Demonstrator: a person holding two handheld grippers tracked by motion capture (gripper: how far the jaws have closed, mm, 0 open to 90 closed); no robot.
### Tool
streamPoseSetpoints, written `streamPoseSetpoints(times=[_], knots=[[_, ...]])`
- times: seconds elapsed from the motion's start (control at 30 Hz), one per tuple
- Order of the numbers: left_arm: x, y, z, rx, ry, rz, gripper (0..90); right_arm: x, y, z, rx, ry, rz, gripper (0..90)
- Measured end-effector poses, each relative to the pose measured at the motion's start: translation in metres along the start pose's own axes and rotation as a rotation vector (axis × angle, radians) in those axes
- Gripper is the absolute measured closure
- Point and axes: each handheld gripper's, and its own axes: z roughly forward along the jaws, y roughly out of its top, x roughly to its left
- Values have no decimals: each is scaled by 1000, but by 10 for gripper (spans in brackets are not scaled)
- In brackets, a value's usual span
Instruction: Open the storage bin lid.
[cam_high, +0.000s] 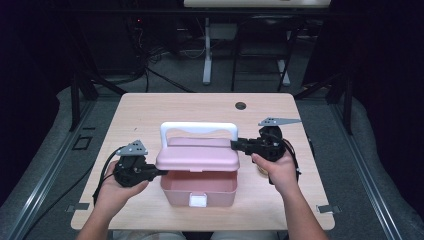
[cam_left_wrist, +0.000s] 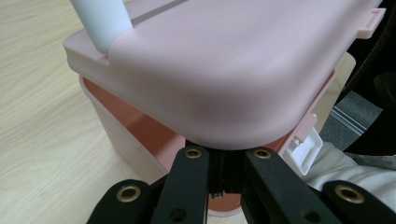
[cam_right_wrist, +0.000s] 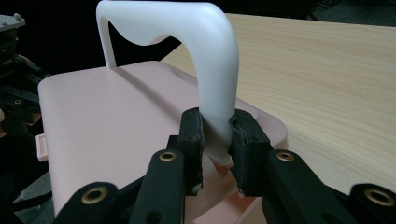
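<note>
Sitting on table: a pink box (cam_high: 199, 189) is resting near the front middle of a light wooden table (cam_high: 150, 110), just ahead of the person's edge.
Lid: a pink lid (cam_high: 197, 155) is standing raised and tilted above the box, leaving a gap at the front where the darker pink inside is showing; in the left gripper view the lid's rounded corner (cam_left_wrist: 233, 84) is looming over the open box wall.
Handle: a white handle (cam_high: 198, 129) is arching upright over the back of the lid.
Latch: a white latch (cam_high: 198, 201) is hanging at the middle of the box's front wall.
Right gripper: the right gripper (cam_high: 239, 145) is reaching in from the right side, and in the right gripper view its black jaws are clenching the handle's right leg (cam_right_wrist: 215, 116) just above the lid.
Left gripper: the left gripper (cam_high: 161, 172) is pointing at the lid's left edge; in the left gripper view its jaws are drawn close together right under the lid's corner, but I cannot tell whether they are pinching anything.
Hands: the left hand (cam_high: 116, 190) and the right hand (cam_high: 278, 170) are each wrapping around a gripper body, forearms coming in from the near edge.
Table hole: a round dark hole (cam_high: 240, 106) is sitting near the far edge.
</note>
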Motion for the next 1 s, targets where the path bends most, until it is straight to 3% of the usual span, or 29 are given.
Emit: streamPoseSetpoints(times=[0.57,1.0], knots=[[-3,3,-3,-11,2,14,899,-1,-1,1,-4,-5,11,714],[-1,11,-7,-37,-5,18,898,2,-3,-15,-45,-57,-11,705]])
